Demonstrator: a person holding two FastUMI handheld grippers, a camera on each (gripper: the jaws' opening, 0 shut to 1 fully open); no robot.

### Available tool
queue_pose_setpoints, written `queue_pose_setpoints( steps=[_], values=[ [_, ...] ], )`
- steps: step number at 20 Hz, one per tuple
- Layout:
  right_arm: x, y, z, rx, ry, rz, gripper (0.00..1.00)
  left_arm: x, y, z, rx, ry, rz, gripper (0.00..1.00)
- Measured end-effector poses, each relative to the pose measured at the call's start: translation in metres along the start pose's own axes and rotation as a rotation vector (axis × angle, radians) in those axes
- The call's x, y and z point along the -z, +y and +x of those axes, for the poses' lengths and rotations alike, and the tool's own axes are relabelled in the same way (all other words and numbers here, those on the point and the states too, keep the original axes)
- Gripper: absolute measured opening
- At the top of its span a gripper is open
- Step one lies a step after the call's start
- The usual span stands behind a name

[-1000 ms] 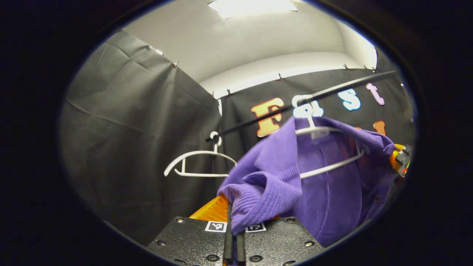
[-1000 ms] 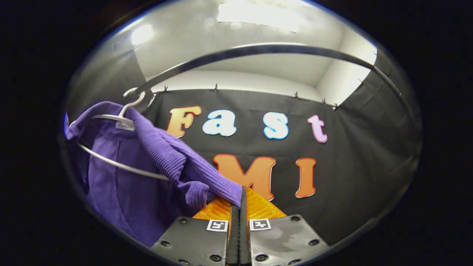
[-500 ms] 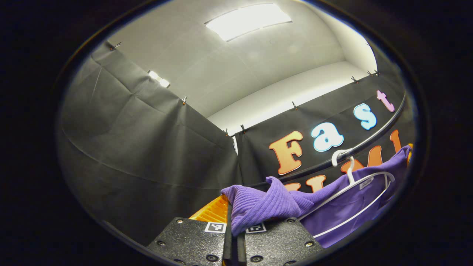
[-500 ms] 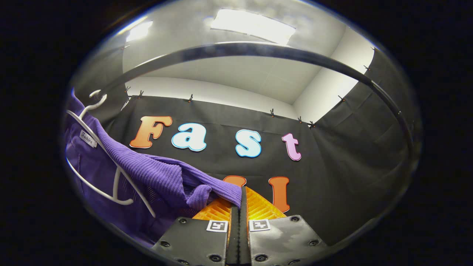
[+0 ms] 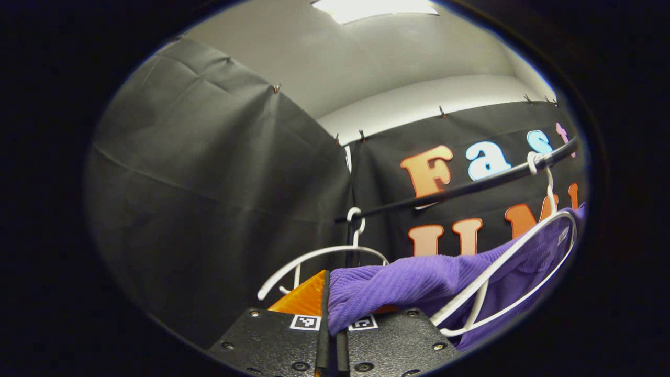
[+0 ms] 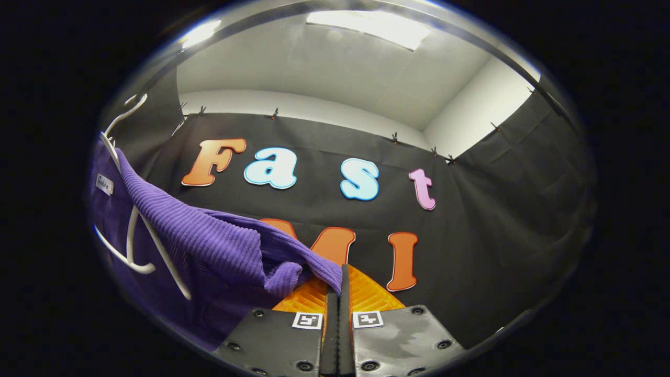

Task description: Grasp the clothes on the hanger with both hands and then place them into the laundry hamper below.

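Left gripper (image 5: 331, 319): clamped on ribbed purple garment (image 5: 413, 283).
Right gripper (image 6: 339, 309): clamped on the same knit.
Hanger (image 5: 502, 272): thin white loop beside it.

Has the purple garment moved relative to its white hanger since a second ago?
Yes. The purple garment has slid down off the white hanger, whose upper arm now shows bare.

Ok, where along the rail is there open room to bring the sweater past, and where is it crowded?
Free: along the rail between the empty hanger and the sweater's hanger. Crowded: at that hanger, where the sweater still drapes over its arm. Both the left gripper and the right gripper pinch sweater cloth.
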State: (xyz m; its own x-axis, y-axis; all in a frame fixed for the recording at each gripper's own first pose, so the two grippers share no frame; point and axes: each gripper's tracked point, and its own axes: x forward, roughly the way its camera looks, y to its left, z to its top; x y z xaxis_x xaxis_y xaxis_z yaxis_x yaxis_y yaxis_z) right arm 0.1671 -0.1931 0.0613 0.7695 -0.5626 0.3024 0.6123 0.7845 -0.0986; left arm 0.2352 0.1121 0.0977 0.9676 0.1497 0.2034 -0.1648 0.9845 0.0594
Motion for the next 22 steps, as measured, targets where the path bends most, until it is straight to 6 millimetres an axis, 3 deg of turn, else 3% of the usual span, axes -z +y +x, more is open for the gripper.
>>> queue_pose_setpoints(
  steps=[5, 7, 8, 13, 14, 18, 22],
  values=[
    [0.006, 0.002, -0.005, -0.009, -0.006, -0.054, 0.07, 0.048, -0.003, -0.011, 0.011, 0.069, 0.021, 0.07],
    [0.017, 0.004, -0.006, -0.018, 0.017, -0.092, 0.07, 0.067, -0.006, -0.014, 0.022, 0.11, 0.003, 0.07],
    [0.021, 0.005, -0.008, -0.02, 0.021, -0.106, 0.03, 0.074, -0.005, -0.018, 0.023, 0.124, 0.007, 0.07],
    [0.036, 0.008, -0.01, -0.043, 0.035, -0.177, 0.04, 0.103, -0.007, -0.035, 0.036, 0.171, 0.054, 0.07],
    [0.039, 0.007, -0.013, -0.045, 0.039, -0.177, 0.08, 0.107, -0.005, -0.037, 0.036, 0.18, 0.05, 0.07],
    [0.046, 0.003, -0.021, -0.074, 0.054, -0.177, 0.08, 0.117, -0.003, -0.053, 0.041, 0.198, 0.066, 0.07],
    [0.044, 0.005, -0.047, -0.126, 0.046, -0.221, 0.08, 0.116, -0.009, -0.078, 0.069, 0.207, 0.059, 0.07]
  ],
)
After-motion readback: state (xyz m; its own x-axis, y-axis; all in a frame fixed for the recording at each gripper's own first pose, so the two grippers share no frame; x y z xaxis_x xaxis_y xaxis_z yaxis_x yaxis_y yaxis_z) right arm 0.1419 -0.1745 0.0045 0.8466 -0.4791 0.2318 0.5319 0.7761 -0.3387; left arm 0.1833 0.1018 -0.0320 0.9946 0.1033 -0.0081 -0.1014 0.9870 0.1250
